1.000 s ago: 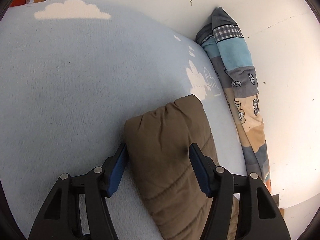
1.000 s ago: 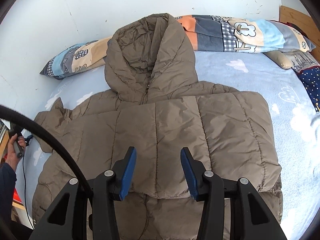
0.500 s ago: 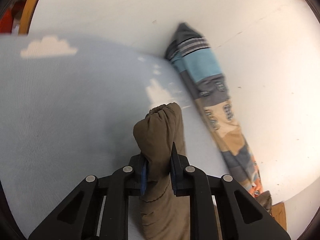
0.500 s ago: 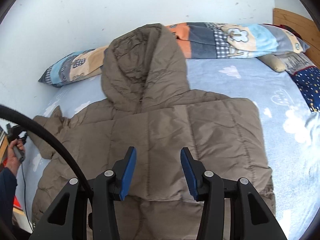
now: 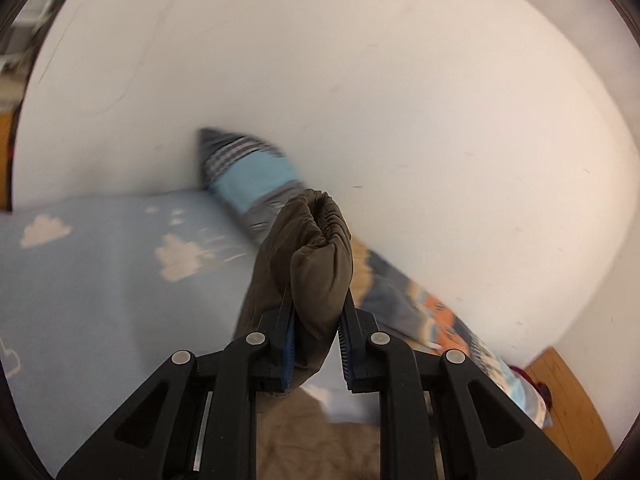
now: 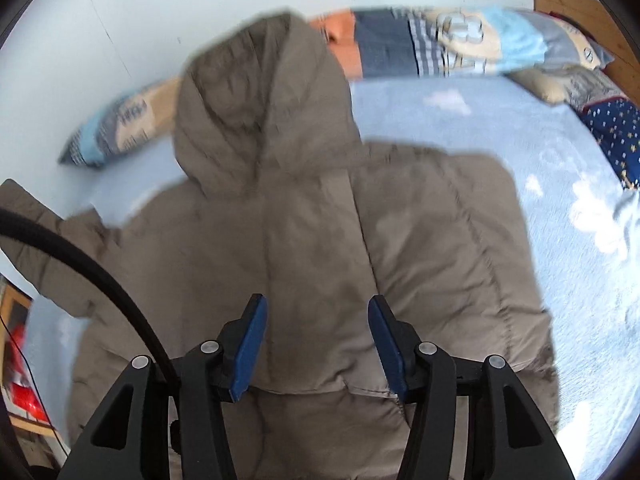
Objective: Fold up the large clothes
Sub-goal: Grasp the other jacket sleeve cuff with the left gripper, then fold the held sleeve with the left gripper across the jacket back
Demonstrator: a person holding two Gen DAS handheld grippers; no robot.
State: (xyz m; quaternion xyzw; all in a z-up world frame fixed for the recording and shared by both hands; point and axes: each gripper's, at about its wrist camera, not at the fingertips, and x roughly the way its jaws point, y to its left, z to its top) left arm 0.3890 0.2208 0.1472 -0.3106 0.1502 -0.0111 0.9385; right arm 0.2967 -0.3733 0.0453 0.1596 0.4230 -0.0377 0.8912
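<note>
A large brown hooded puffer jacket (image 6: 320, 232) lies spread on a light blue bed (image 6: 500, 128), hood toward the wall, its right side folded inward. My left gripper (image 5: 316, 320) is shut on the jacket's left sleeve (image 5: 316, 256) near the elastic cuff and holds it lifted above the bed. The raised sleeve shows at the left edge of the right wrist view (image 6: 28, 216). My right gripper (image 6: 316, 344) is open and empty, hovering over the jacket's lower middle.
A white wall (image 5: 400, 80) stands behind the bed. A long patchwork pillow (image 6: 460, 40) lies along the wall; it also shows in the left wrist view (image 5: 256, 176). A dark blue starred cloth (image 6: 612, 128) and wooden headboard (image 6: 580, 12) are at right. A black cable (image 6: 100, 272) crosses lower left.
My left gripper closed on the sleeve cuff, then lifted it off the bed and swung toward the wall. My right gripper stayed open and moved slightly closer over the jacket.
</note>
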